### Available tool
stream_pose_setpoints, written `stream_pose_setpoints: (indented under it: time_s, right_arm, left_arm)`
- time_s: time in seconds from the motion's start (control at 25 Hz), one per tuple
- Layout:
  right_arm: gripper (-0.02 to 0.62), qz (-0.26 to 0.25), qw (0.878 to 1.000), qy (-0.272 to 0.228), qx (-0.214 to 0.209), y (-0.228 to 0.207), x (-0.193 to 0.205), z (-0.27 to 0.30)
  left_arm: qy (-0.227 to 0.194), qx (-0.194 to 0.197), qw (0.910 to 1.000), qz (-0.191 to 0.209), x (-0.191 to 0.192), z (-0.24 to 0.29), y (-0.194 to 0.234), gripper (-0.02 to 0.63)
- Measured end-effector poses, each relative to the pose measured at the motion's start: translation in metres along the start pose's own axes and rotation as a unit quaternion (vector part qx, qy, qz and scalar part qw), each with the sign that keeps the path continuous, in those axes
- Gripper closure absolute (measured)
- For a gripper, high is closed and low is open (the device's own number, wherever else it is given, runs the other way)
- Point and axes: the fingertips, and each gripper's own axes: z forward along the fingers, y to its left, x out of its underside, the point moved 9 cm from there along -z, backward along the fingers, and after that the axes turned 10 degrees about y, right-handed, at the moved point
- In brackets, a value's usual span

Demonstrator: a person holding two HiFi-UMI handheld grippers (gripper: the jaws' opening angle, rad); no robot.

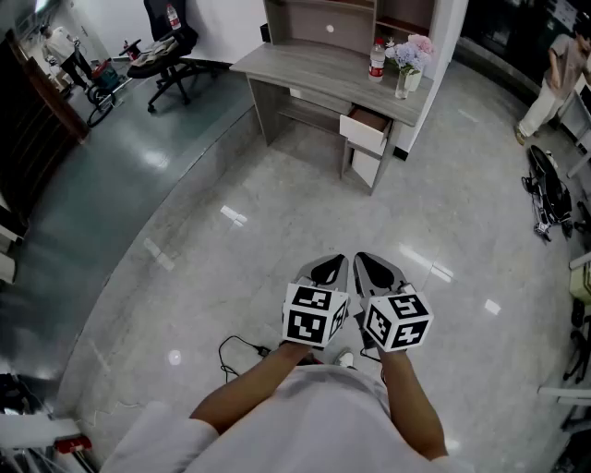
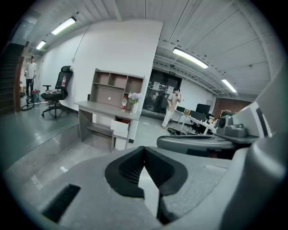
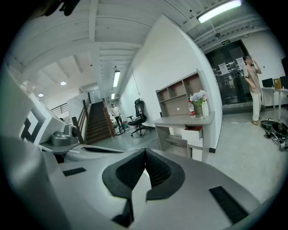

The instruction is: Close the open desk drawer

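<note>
Ahead of you the grey desk stands on the pale, glossy floor. On its top, toward the right end, you see a red-labelled bottle standing upright, with a vase of flowers just right of it. A shelf unit sits along the back of the top. The drawer at the desk's right end is pulled out. Left of the desk a black office chair stands on a darker stretch of floor. Well in front of the desk, near your feet, a dark cable lies on the floor.
</note>
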Motion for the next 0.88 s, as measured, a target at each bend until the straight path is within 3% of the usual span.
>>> stream_pose_setpoints:
  time_s: [0.88]
  right_arm:
    - [0.594, 0.005, 1.0, -0.004, 0.017, 0.046, -0.013, 0.052]
  left_arm:
    - [-0.007, 0.024, 0.9997, -0.005, -0.011, -0.015, 0.076, 0.601]
